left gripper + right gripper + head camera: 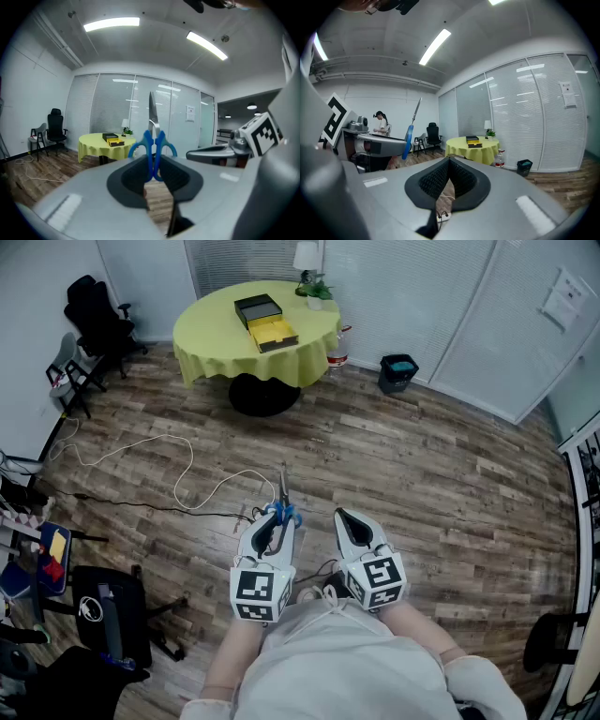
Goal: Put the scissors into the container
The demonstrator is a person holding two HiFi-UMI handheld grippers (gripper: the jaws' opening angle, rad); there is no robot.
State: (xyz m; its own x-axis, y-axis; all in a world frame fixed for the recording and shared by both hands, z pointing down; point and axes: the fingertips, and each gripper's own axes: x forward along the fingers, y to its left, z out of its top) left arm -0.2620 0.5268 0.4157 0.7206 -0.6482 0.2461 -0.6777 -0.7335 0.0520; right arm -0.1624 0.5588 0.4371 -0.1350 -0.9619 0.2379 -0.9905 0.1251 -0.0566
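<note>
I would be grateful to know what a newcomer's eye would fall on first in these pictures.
The blue-handled scissors stand out first, clamped in the left gripper with the blades pointing away from the person. Next comes the yellow-clothed round table at the room's far end, carrying a black-and-yellow box. The right gripper is shut and empty beside the left.

We see blue handles on the scissors [149, 143], yellow covering the far desk [211, 334], and a container [274, 334] that seems black and yellow.
</note>
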